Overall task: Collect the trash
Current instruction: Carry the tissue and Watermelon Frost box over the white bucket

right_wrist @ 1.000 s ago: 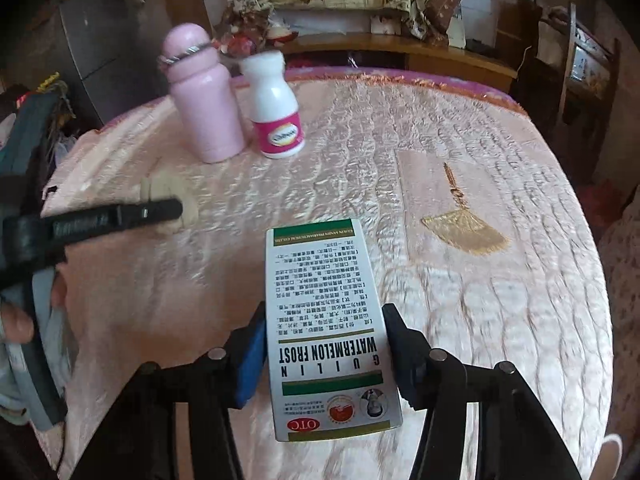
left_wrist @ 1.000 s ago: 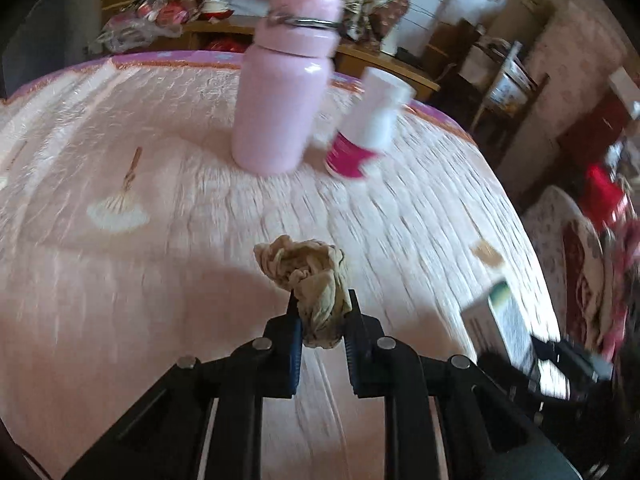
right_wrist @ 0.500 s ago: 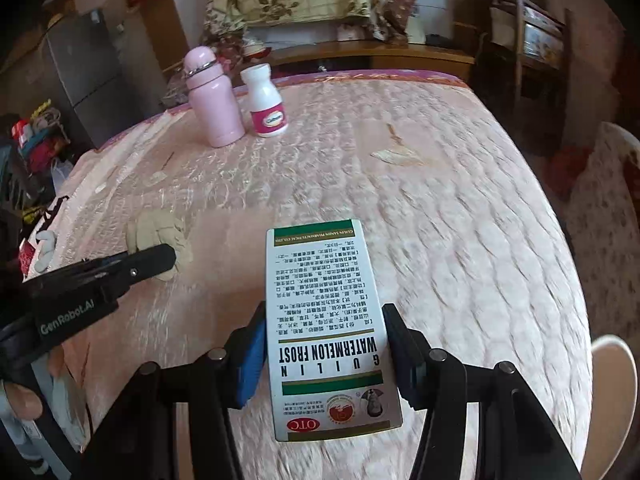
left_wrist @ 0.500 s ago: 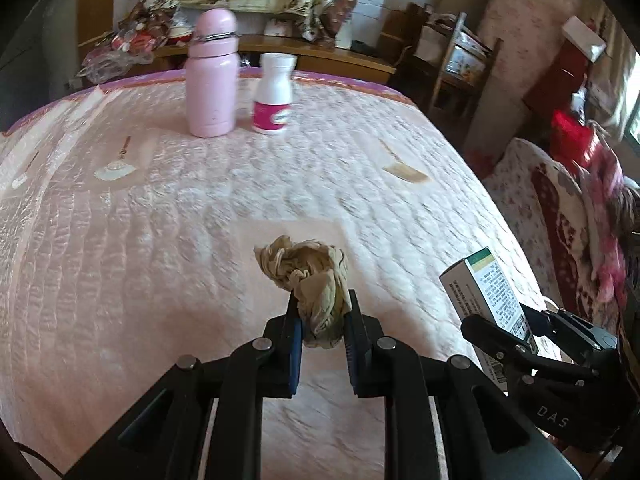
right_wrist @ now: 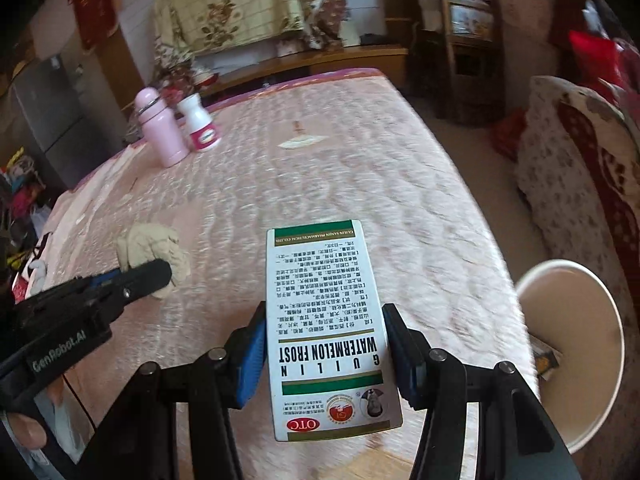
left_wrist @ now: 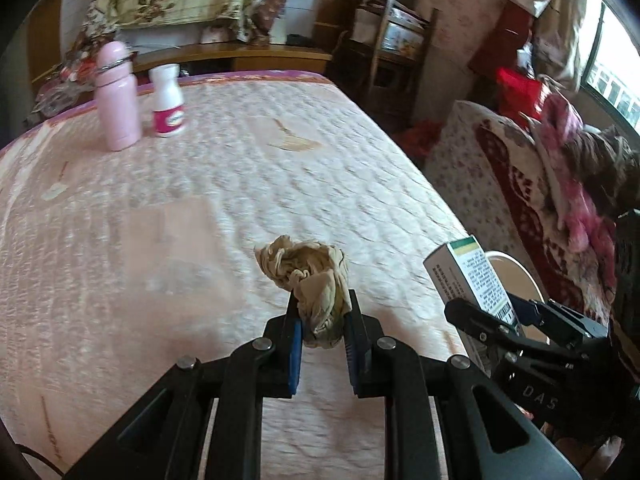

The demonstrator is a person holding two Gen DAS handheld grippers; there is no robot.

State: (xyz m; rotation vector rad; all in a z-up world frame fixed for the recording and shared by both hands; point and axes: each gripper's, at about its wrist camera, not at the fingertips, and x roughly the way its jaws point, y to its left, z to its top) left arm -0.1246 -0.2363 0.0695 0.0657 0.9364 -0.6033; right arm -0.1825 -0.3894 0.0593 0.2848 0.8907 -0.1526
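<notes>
Carrying trash toward the bin (right_wrist: 576, 360)
A rag (left_wrist: 310, 280) is held by the left claw (left_wrist: 321, 312), a box (right_wrist: 330, 328) by the right claw (right_wrist: 324, 344); each should be released only once above the rim.

Quilt (left_wrist: 240, 184): pink cloth, stitched, puckered, slight sheen. Wad (left_wrist: 308, 280): beige, thin crinkled fabric or paper, matt; cannot tell which. Box (right_wrist: 328, 328): printed card, smooth, semi-gloss. Flask (left_wrist: 116, 100): smooth pink, satin finish, metal ring at the neck. Bottle (left_wrist: 168, 100): white glossy plastic. Bin (right_wrist: 576, 344): smooth white plastic. Gripper fingers (left_wrist: 280, 344): matt black plastic, blue ribbed pads.
</notes>
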